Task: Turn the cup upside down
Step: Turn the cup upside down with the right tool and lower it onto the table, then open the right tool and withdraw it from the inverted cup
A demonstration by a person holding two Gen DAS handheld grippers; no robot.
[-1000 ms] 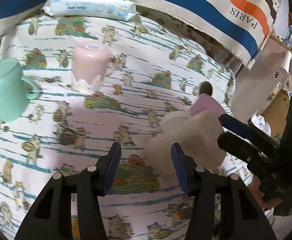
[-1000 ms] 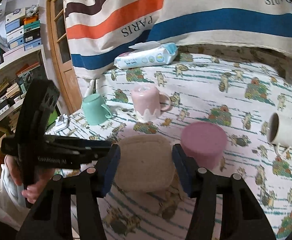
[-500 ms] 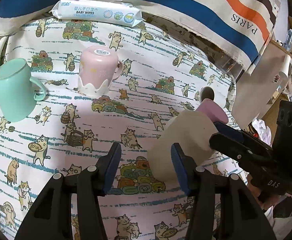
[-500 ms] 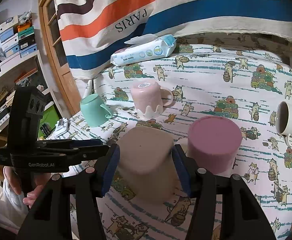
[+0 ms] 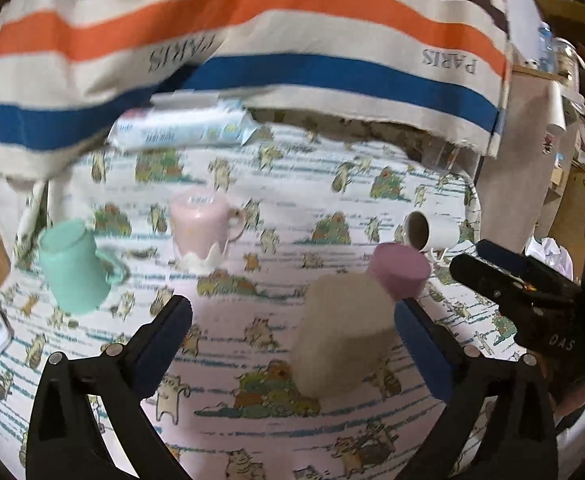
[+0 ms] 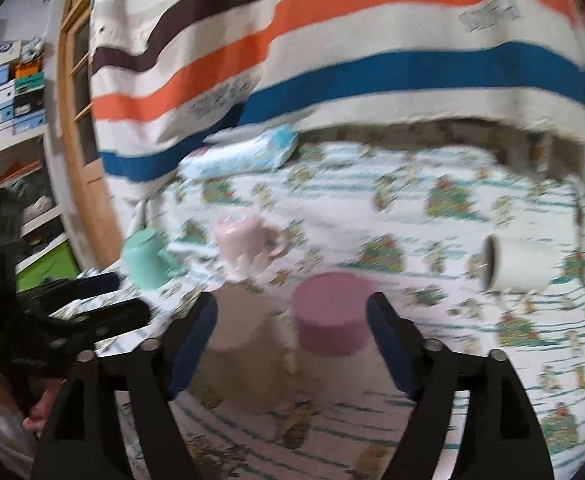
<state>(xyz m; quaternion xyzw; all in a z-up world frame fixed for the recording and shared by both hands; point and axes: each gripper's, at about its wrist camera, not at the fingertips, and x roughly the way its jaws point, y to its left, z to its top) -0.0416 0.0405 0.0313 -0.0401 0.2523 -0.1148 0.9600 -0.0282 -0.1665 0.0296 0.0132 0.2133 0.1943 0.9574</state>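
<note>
Left wrist view: left tongs (image 5: pixel 292 328) spread wide, gripping nothing. Beige cup (image 5: pixel 342 334) sits base-up on the cat-print worktop (image 5: pixel 276 184), just inside the right pad, apparently not pinched. Purple cup (image 5: pixel 398 274) just behind it, also inverted; white mug (image 5: pixel 432 232) on its side further back; pink mug (image 5: pixel 200 230) base-up, green mug (image 5: pixel 74 266) tilted. Frame is blurred. Right wrist view: right tongs (image 6: pixel 290 340) also spread, empty, straddling beige cup (image 6: pixel 244 344) and purple cup (image 6: pixel 332 312); white mug (image 6: pixel 520 266) lies off right, mouth sideways. Judgement: beige looks done, white mug likely next. Approach across the body, clear of the handle, pinch firmly, lift before rotating, set rim flat, avoid nudging purple.
</note>
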